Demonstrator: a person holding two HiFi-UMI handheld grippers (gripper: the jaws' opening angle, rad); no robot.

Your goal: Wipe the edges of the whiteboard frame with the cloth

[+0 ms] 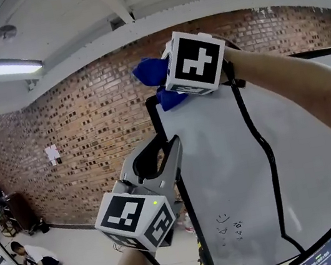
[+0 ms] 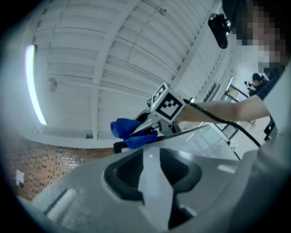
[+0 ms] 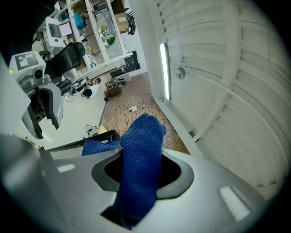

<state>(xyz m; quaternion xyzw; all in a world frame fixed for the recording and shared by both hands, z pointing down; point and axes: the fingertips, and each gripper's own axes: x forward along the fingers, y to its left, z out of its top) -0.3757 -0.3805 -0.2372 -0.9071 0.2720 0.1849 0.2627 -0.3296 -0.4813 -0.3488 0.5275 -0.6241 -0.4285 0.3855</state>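
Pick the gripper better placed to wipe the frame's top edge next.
Right. The right gripper clamps the blue cloth at the whiteboard frame's top corner; the left gripper sits lower, without cloth.

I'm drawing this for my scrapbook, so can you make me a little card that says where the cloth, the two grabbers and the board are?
place: a whiteboard in front of a brick wall
cloth: blue, bunched, at the board's top left corner in the head view
right gripper: raised to that corner, shut on the cloth
left gripper: lower, jaws near together at the left side of the black frame; unclear whether it grips it
board surface: mostly blank, small scribbles low down
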